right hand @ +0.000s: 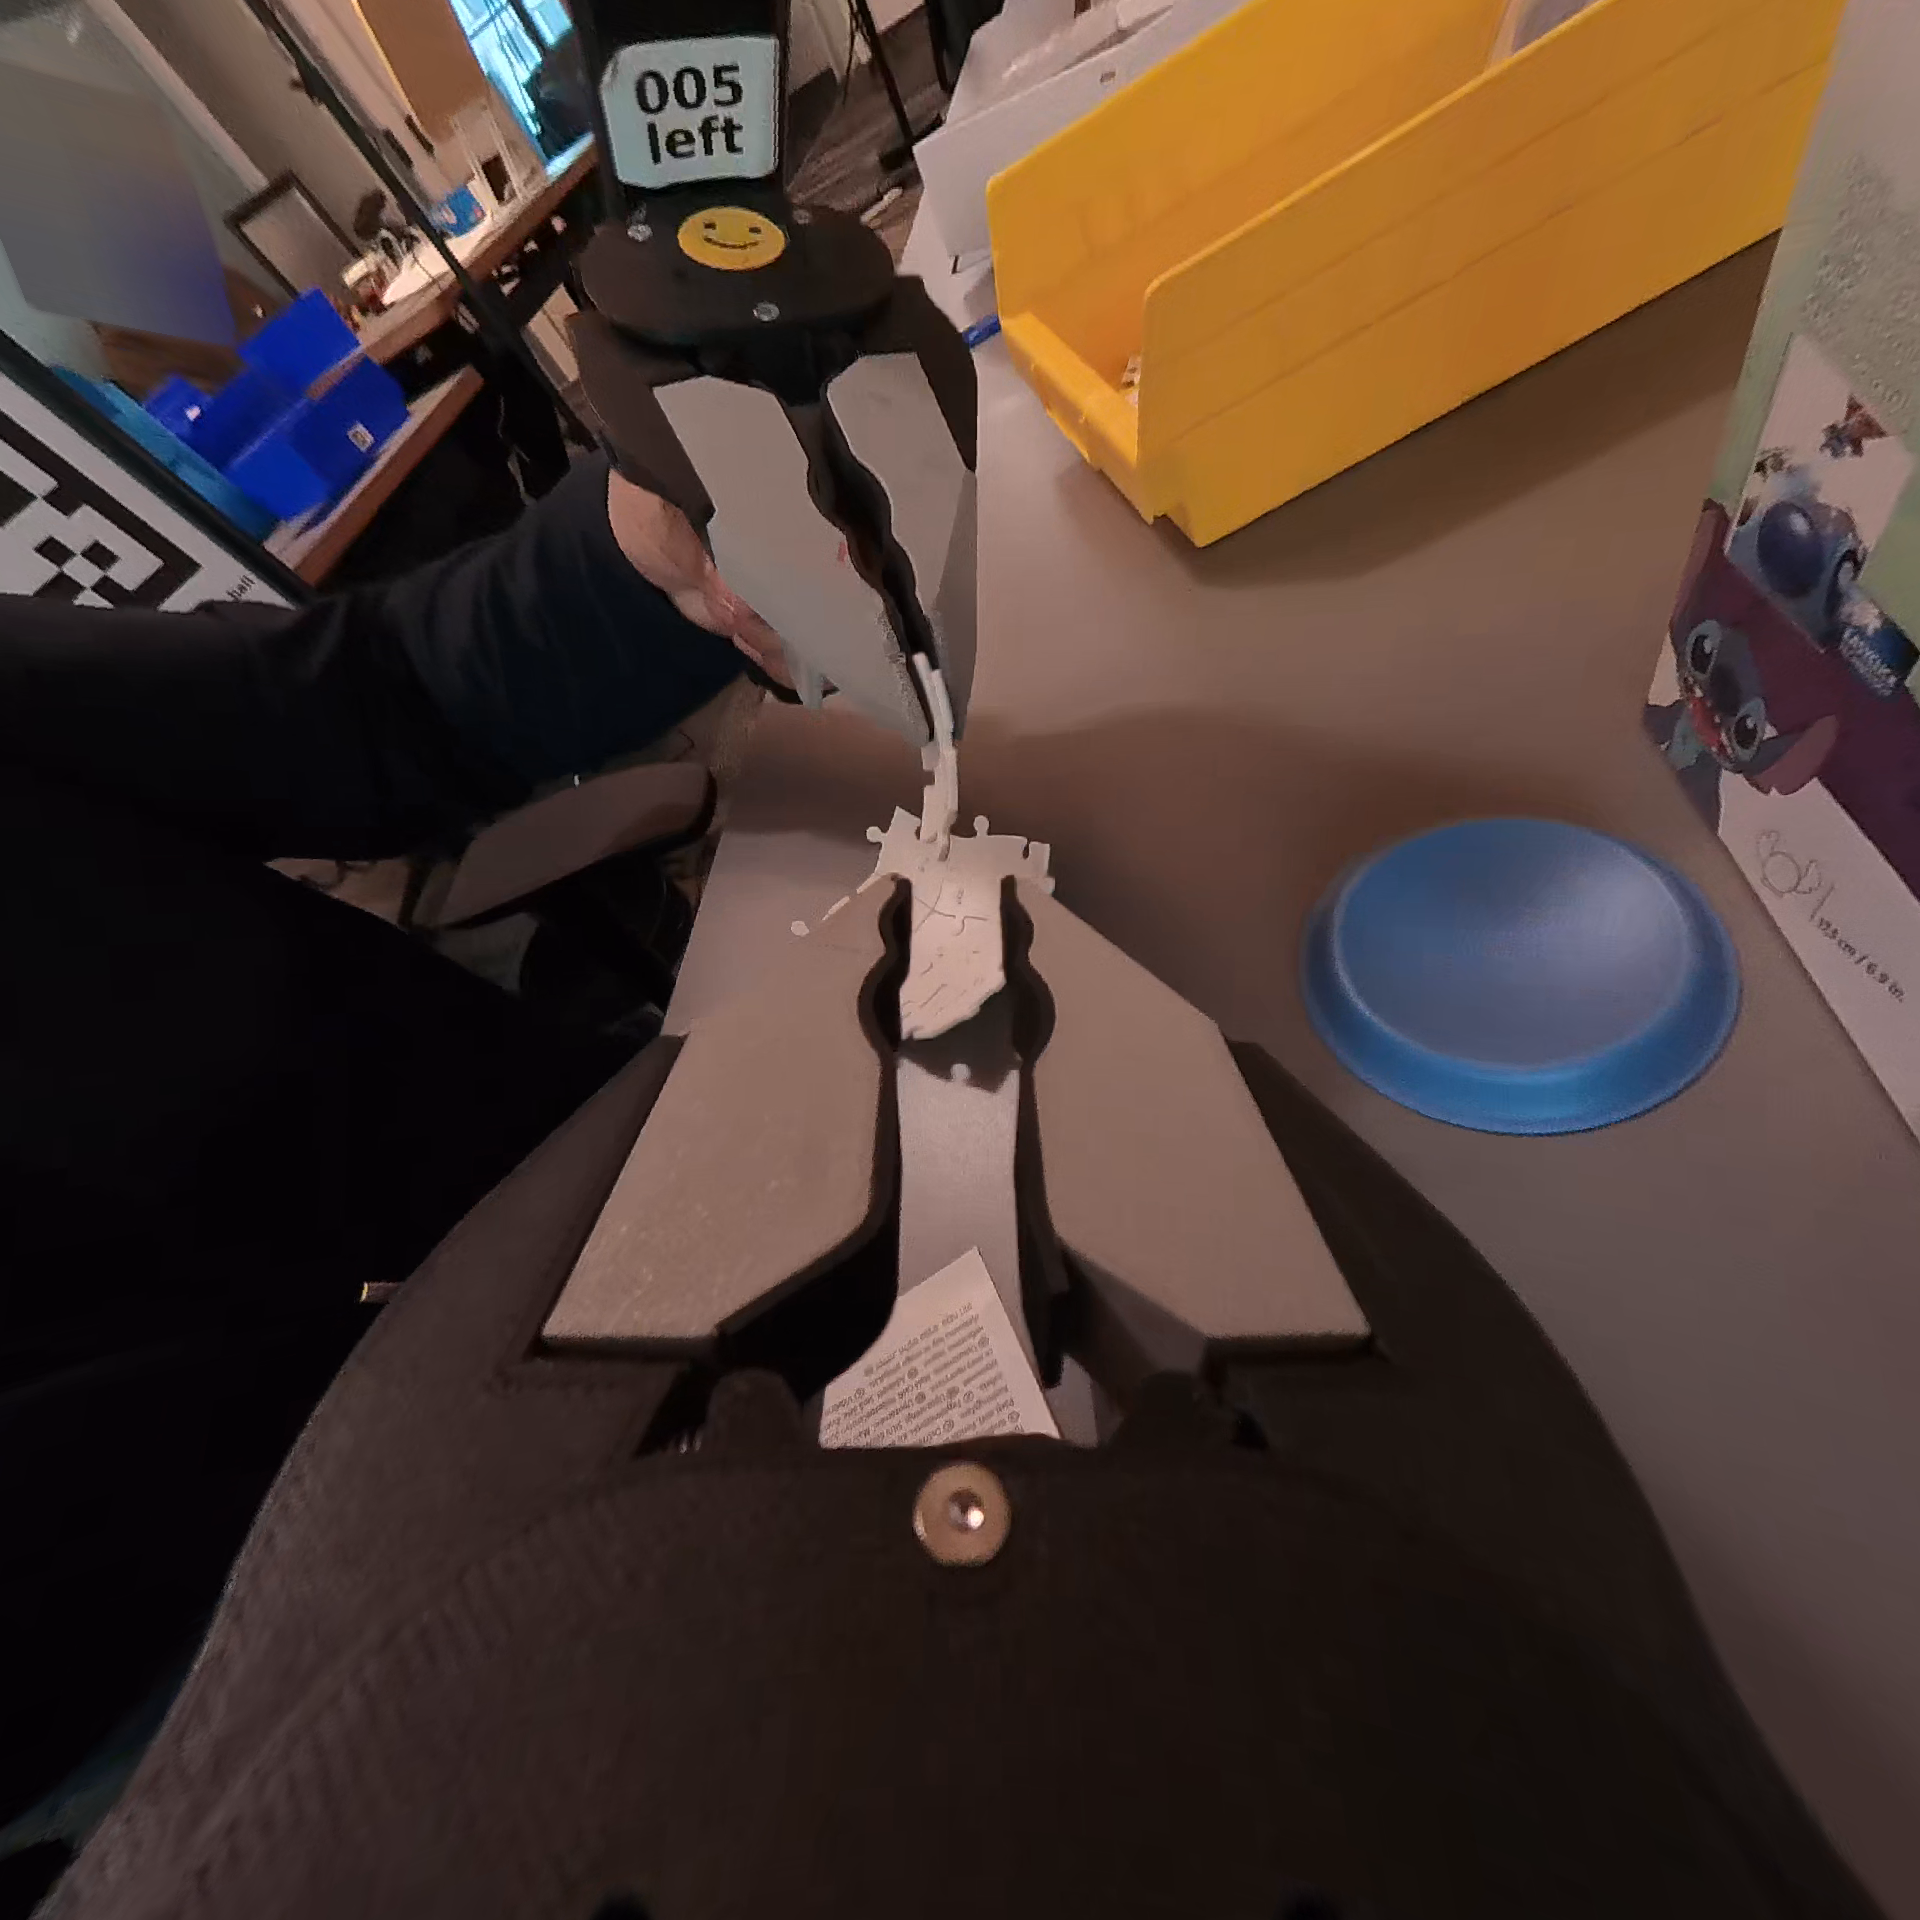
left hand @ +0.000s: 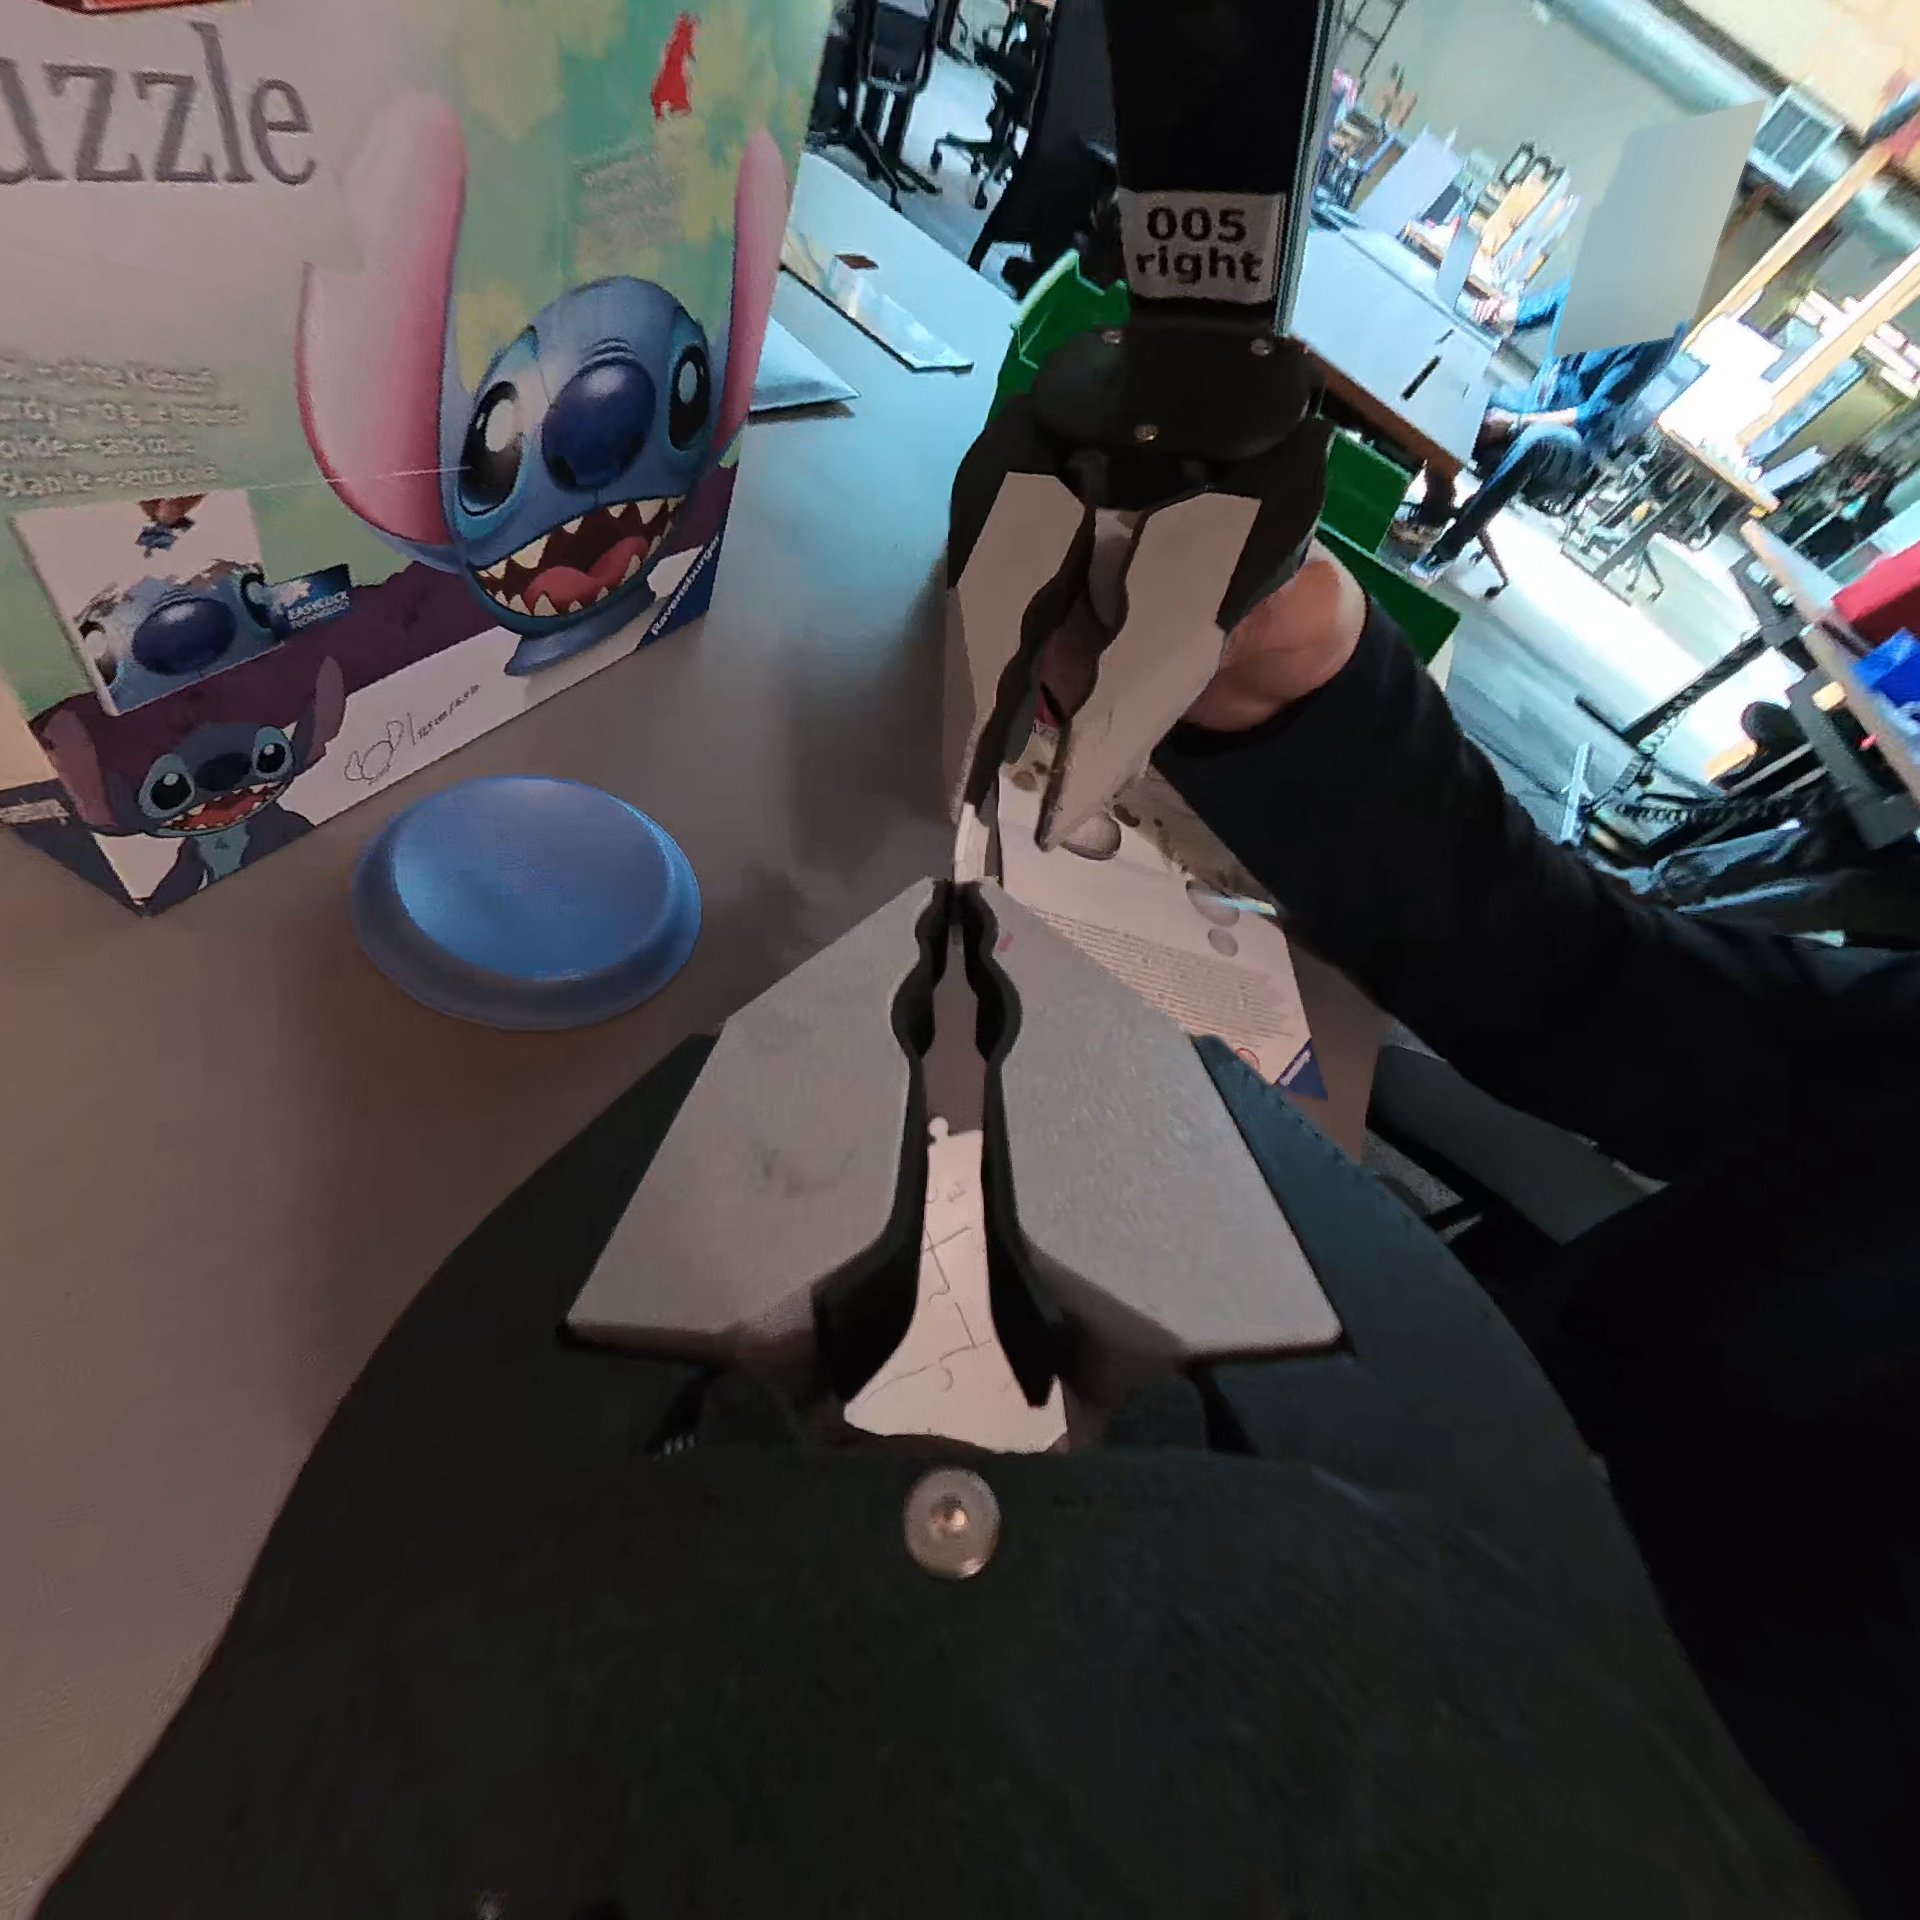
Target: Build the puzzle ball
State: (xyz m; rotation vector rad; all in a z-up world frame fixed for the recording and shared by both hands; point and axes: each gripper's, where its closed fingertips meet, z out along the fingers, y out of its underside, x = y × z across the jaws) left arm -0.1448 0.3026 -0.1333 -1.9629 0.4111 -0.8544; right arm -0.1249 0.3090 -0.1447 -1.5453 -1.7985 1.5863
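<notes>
My right gripper (right hand: 956, 899) is shut on a white, curved section of joined puzzle pieces (right hand: 951, 966), seen from its blank back. My left gripper (right hand: 930, 727) comes down from above, shut on a narrow white strip of pieces (right hand: 943, 774). The strip's lower end touches the section's far edge. In the left wrist view my left gripper (left hand: 958, 891) meets the right gripper (left hand: 1023, 826) tip to tip, with the strip's white edge (left hand: 968, 831) between them. The blue round stand (right hand: 1517, 977) lies on the table, also in the left wrist view (left hand: 525, 904).
The puzzle box (left hand: 364, 416) stands upright behind the stand, also at the right edge of the right wrist view (right hand: 1818, 623). A yellow bin (right hand: 1351, 260) sits at the back of the grey table (right hand: 1195, 644). A printed leaflet (left hand: 1174, 977) lies under the grippers. A green bin (left hand: 1049, 312) stands behind. The tips of both grippers are at nearly the same place.
</notes>
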